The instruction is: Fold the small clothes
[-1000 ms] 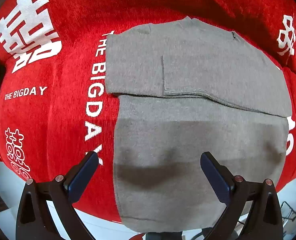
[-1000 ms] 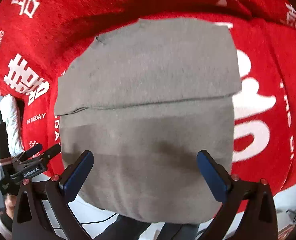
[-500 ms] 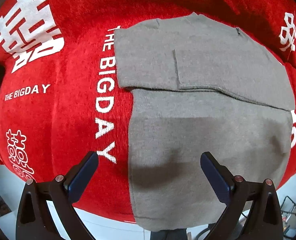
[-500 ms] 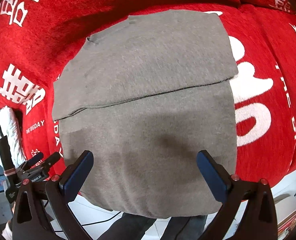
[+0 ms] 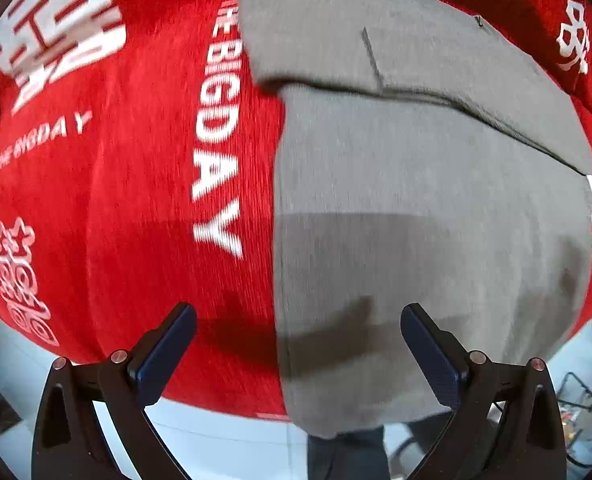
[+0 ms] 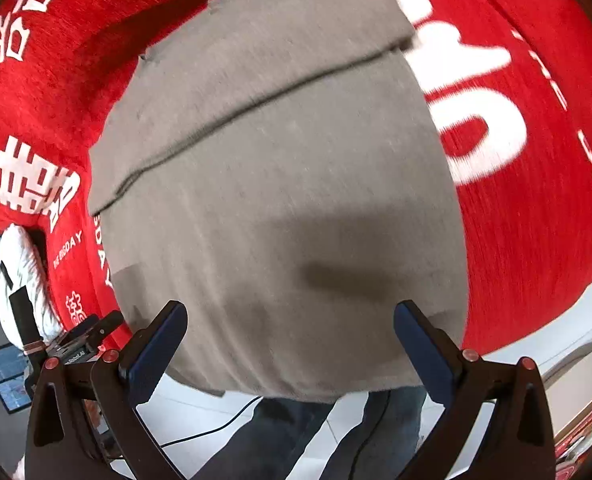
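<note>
Two "THE BIGDAY" prints (image 5: 216, 120) on red cloth (image 5: 116, 220)

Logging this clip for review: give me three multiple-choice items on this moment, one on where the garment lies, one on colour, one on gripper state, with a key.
1. Where does the grey garment lie?
A. on the red printed cloth
B. on the floor
C. in a basket

2. What colour is the cloth's lettering?
A. black
B. white
C. yellow

3. How do the left gripper and right gripper stand?
A. both shut on fabric
B. one open, one shut
C. both open, holding nothing

Key: 1 A, red shows around the garment; 2 B, "THE BIG DAY" reads white; 3 C, fingers spread, nothing between.
</note>
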### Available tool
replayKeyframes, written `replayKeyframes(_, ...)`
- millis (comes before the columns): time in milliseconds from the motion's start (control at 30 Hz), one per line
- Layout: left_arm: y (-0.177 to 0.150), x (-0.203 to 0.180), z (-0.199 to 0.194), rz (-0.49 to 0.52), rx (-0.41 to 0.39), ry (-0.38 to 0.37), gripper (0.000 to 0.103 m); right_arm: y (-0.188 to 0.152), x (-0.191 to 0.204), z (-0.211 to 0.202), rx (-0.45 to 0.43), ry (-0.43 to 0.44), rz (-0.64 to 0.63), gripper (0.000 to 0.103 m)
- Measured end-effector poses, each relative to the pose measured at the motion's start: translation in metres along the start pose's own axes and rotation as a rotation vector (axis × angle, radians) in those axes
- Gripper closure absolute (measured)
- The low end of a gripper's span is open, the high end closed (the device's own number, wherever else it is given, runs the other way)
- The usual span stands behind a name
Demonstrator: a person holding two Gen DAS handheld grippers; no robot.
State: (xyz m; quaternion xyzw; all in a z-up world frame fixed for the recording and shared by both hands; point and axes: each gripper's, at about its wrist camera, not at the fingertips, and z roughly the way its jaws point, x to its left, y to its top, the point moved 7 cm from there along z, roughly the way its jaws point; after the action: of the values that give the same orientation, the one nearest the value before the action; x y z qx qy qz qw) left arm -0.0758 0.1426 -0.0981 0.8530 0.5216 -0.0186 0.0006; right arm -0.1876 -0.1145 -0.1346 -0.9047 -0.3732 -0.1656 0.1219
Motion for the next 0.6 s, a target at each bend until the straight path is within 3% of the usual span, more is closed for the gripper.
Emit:
replayKeyframes(233, -0.046, 0.001, 0.02, -0.064, 0.041, -0.06, 0.001, -0.031, -0.033, 0.009, 0.049, 0.02, -0.057, 0.001)
replayKeyframes(333, -0.072, -0.002, 0.035, -0.099, 0.07, -0.083, 0.001, -0.05, -0.056, 0.018, 0.08, 0.039, -0.053, 0.012)
replayKeyframes(367, -0.077, -0.003, 0.039, -0.104, 0.077, -0.087, 0.001, -0.058, -0.065, 0.024, 0.106, 0.039, -0.047, 0.023)
replayKeyframes(400, -0.084, -0.004, 0.044, -0.114, 0.085, -0.093, 0.001, -0.065, -0.072, 0.029, 0.125, 0.037, -0.046, 0.025)
replayKeyframes(600, -0.111, -0.014, 0.069, -0.155, 0.113, -0.148, 0.001, -0.098, -0.11, 0.069, 0.209, 0.02, -0.065, 0.025)
